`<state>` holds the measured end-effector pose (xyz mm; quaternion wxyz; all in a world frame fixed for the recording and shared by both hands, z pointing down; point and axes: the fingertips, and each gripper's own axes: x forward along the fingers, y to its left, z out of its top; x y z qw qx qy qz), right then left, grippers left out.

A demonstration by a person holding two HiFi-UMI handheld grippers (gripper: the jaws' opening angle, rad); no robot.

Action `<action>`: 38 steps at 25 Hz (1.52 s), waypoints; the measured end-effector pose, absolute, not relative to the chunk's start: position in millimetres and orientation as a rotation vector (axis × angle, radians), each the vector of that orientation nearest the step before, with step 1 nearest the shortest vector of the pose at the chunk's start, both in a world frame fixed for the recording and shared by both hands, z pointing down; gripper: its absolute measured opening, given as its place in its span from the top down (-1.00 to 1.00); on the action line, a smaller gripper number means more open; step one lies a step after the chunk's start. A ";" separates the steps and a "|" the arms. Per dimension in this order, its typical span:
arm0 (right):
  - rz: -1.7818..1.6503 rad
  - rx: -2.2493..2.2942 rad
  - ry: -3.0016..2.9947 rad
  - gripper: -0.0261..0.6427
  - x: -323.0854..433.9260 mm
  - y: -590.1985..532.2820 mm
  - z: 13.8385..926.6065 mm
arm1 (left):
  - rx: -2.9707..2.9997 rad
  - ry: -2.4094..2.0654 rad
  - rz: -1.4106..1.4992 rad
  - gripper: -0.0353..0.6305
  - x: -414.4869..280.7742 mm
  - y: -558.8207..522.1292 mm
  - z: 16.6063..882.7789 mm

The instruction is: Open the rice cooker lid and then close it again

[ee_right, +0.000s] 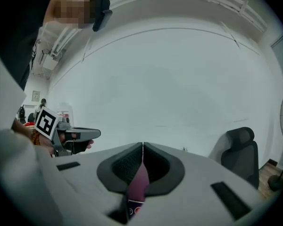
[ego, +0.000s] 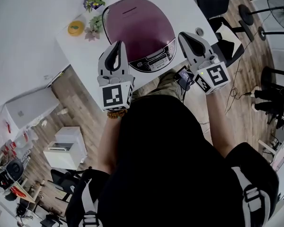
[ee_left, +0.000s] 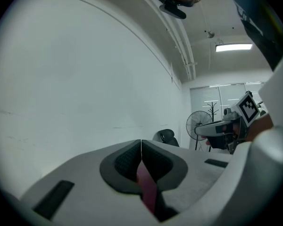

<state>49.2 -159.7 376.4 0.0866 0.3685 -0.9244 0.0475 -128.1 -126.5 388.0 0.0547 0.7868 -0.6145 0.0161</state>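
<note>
Fingers [ee_left: 125, 163] dark, ribbed, closed; rice cooker [ego: 139, 30] rounded, glossy purple.

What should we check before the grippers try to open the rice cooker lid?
1. Starts closed: ok, the purple lid lies flat on the rice cooker.
2. The left gripper is empty: ok, shut on nothing.
3. The right gripper is empty: ok, shut on nothing.
4. Grippers near the cooker: ok, one by each front corner; whether they touch it, cannot tell.
5. Lid's release button found: cannot tell, only the control panel shows.
6. The little plants are out of the way: ok, they stand beside the cooker.
</note>
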 end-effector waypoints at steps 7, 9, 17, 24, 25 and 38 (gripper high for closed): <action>0.198 0.940 -2.756 0.83 29.7 -156.3 397.3 | 2.446 -1.827 0.038 0.82 -138.2 -126.0 395.6; 0.211 0.887 -2.740 0.83 22.3 -152.8 406.8 | 2.462 -1.797 0.050 0.83 -139.2 -123.7 400.4; 0.169 0.752 -2.557 0.83 3.1 -134.6 457.0 | 2.455 -1.762 0.064 0.83 -147.3 -124.7 411.4; 0.285 0.683 -2.527 0.83 -6.3 -124.6 477.1 | 2.474 -1.722 0.058 0.83 -137.1 -128.9 409.5; 0.284 0.671 -2.516 0.83 -6.3 -123.6 480.1 | 2.477 -1.721 0.060 0.83 -135.9 -129.3 409.2; 0.326 0.644 -2.428 0.83 -0.5 -119.2 510.2 | 2.458 -1.713 0.064 0.82 -131.4 -129.1 410.0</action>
